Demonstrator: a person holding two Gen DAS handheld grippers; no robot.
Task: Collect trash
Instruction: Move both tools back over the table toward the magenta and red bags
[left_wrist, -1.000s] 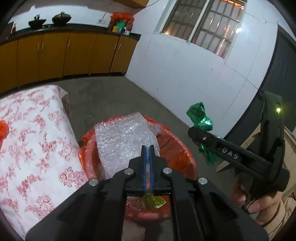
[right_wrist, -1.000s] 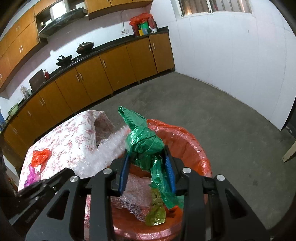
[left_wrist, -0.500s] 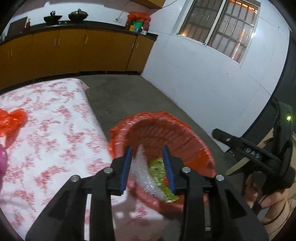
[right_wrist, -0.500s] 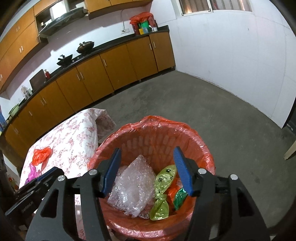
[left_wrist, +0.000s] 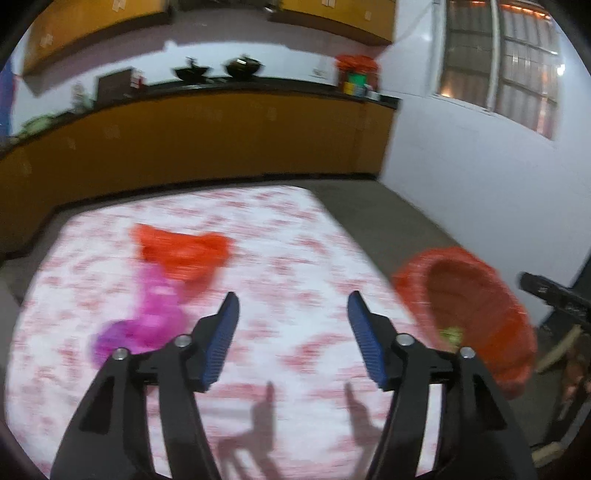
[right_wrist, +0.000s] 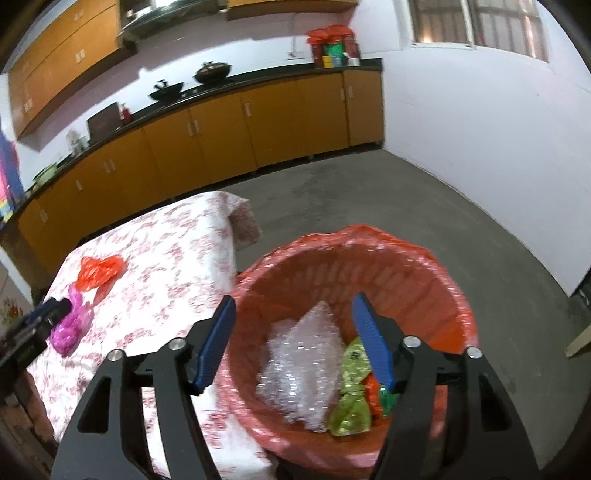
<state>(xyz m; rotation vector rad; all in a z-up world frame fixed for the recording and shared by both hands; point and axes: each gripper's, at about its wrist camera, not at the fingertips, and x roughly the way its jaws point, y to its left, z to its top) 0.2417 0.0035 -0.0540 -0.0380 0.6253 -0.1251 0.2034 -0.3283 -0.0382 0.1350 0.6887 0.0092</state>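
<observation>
Swinging away from the bin now, the left gripper (left_wrist: 291, 332) has left the red basket (left_wrist: 476, 314) off at the right of its frame and faces the flowered tablecloth (left_wrist: 295, 236), fingers spread wide with nothing between them. Over the basket, the right gripper (right_wrist: 295, 339) has dropped its green wrapper and hangs wide open and empty above the bubble wrap (right_wrist: 299, 354) and foil wrappers (right_wrist: 351, 406). Remaining trash sits left of centre in the left view: an orange bag (left_wrist: 184, 254) touching a pink wrapper (left_wrist: 147, 321). Both look thin and crumpled, so a hurried pinch could snag the cloth or take only one piece. That view is badly blurred. Cabinets (right_wrist: 221, 140) line the upper background, well apart; nothing blocks the reach.
</observation>
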